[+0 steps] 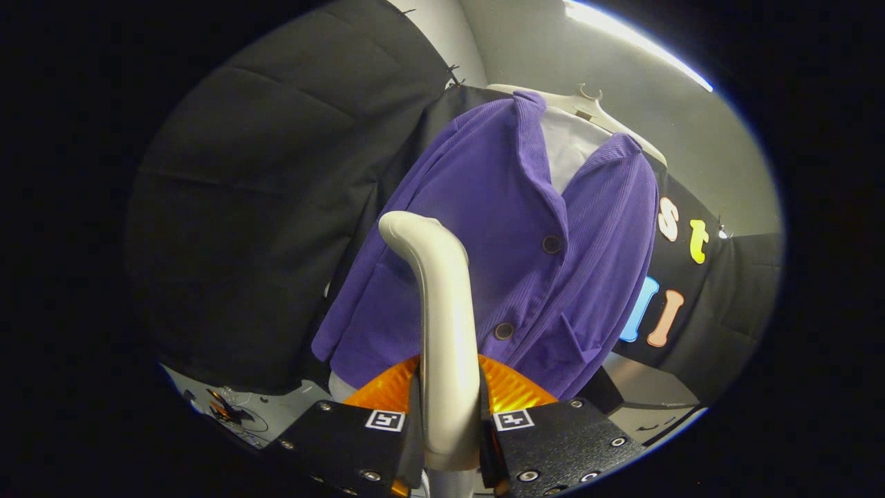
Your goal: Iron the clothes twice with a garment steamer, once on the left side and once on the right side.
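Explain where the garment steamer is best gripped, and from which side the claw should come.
Grip the garment steamer on its straight cream shaft, below the curved head, coming from the rear so the head faces the purple jacket. The shaft is narrow and even; the claw is shut on it there, one finger each side.

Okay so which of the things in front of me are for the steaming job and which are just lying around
For the job:
- garment steamer, its cream handle clamped between the gripper fingers
- purple jacket, buttoned, just beyond the steamer head
- white hanger carrying the jacket

Just lying about:
- small dark bits on the white surface below the jacket; too blurred to identify
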`<action>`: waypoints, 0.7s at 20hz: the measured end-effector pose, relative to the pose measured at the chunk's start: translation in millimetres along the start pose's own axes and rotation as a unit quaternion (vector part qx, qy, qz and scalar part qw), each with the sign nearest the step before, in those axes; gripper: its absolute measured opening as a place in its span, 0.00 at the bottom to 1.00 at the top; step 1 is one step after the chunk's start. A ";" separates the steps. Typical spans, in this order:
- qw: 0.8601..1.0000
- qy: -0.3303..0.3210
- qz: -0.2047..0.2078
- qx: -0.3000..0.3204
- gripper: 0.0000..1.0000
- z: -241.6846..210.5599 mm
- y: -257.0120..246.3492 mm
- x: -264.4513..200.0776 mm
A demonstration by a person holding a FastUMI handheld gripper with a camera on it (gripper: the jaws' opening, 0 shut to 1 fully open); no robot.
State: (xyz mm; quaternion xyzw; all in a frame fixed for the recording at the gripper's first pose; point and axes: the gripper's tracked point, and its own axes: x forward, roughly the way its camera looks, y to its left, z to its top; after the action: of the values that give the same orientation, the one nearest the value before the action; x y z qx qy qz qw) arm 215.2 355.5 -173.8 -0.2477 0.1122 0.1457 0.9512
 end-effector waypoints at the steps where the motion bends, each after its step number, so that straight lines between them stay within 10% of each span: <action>1: 1.000 0.007 0.005 -0.004 0.32 -10.5 4.3 -0.6; 14: 0.994 0.092 0.053 0.008 0.32 -103.3 16.8 -39.8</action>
State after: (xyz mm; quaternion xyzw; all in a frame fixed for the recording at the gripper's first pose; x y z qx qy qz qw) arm 158.0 308.7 -257.9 -0.2460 0.2137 0.1713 0.9298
